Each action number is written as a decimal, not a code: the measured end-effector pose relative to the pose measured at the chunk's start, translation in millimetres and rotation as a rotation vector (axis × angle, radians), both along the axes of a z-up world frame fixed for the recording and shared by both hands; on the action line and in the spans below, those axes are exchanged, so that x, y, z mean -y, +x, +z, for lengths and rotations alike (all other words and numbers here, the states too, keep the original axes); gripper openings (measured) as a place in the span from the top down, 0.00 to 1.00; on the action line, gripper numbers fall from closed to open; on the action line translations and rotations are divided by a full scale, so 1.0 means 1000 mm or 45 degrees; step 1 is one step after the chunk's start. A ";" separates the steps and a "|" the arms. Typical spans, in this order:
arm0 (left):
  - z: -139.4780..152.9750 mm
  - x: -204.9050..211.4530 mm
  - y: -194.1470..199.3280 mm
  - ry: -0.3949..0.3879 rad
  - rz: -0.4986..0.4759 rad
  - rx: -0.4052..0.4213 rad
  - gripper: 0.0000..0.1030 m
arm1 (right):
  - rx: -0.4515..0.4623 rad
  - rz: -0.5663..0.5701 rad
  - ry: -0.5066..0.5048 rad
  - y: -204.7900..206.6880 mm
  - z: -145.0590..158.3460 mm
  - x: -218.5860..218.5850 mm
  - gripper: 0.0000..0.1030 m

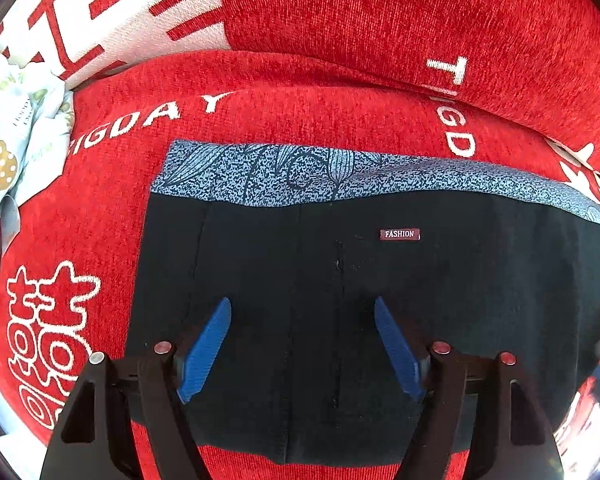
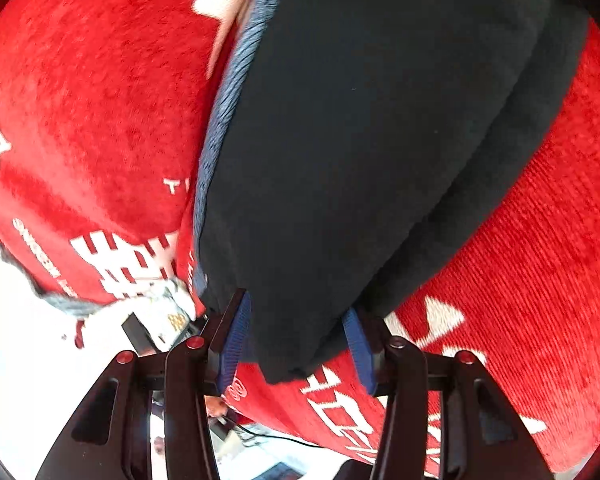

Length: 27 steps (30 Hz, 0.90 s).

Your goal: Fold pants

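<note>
The dark navy pants [image 1: 380, 300] lie flat on a red sofa cover [image 1: 300, 112], with a blue patterned waistband [image 1: 284, 176] at the far edge and a small "FASHION" tag [image 1: 399, 234]. My left gripper [image 1: 302, 312] hovers over the pants, open and empty. In the right wrist view the folded pants [image 2: 360, 140] stretch away from me, the waistband edge [image 2: 228, 100] on the left. My right gripper [image 2: 296, 312] is open, its blue fingers on either side of the pants' near end.
A light printed cloth [image 1: 16, 148] lies at the left edge of the sofa. A white cushion cover with red characters [image 1: 112, 12] is at the back left. Beyond the sofa's edge a bright floor with small items and a cable [image 2: 160, 328] shows.
</note>
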<state>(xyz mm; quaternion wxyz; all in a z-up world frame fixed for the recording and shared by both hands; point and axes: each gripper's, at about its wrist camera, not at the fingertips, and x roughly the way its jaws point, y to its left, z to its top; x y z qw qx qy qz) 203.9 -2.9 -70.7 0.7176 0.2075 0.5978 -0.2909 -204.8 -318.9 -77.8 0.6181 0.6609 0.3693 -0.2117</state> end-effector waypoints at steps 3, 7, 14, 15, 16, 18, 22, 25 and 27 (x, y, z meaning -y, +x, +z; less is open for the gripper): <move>-0.001 0.005 -0.006 0.013 -0.011 0.014 0.27 | -0.031 0.076 -0.071 0.011 0.018 0.005 0.93; -0.004 0.009 -0.013 0.019 -0.033 0.047 0.23 | -0.143 0.244 -0.244 0.011 0.039 -0.007 0.93; 0.032 0.025 -0.026 0.032 -0.096 0.072 0.23 | -0.233 0.221 -0.219 -0.017 0.034 -0.004 0.84; 0.038 0.029 -0.032 0.016 -0.115 0.071 0.23 | -0.236 0.212 -0.251 -0.024 0.044 0.002 0.84; 0.047 0.037 -0.044 -0.012 -0.148 0.068 0.23 | -0.239 0.192 -0.285 -0.031 0.053 0.010 0.83; 0.057 0.049 -0.063 -0.051 -0.191 0.053 0.23 | -0.261 0.115 -0.351 -0.048 0.067 0.032 0.79; 0.053 0.094 -0.115 -0.112 -0.278 -0.048 0.23 | -0.254 -0.025 -0.360 -0.071 0.071 0.072 0.77; 0.033 0.123 -0.150 -0.074 -0.335 -0.093 0.23 | -0.320 0.014 -0.364 -0.064 0.062 0.086 0.78; 0.023 0.130 -0.163 -0.044 -0.353 -0.105 0.23 | -0.311 -0.023 -0.312 -0.071 0.057 0.092 0.78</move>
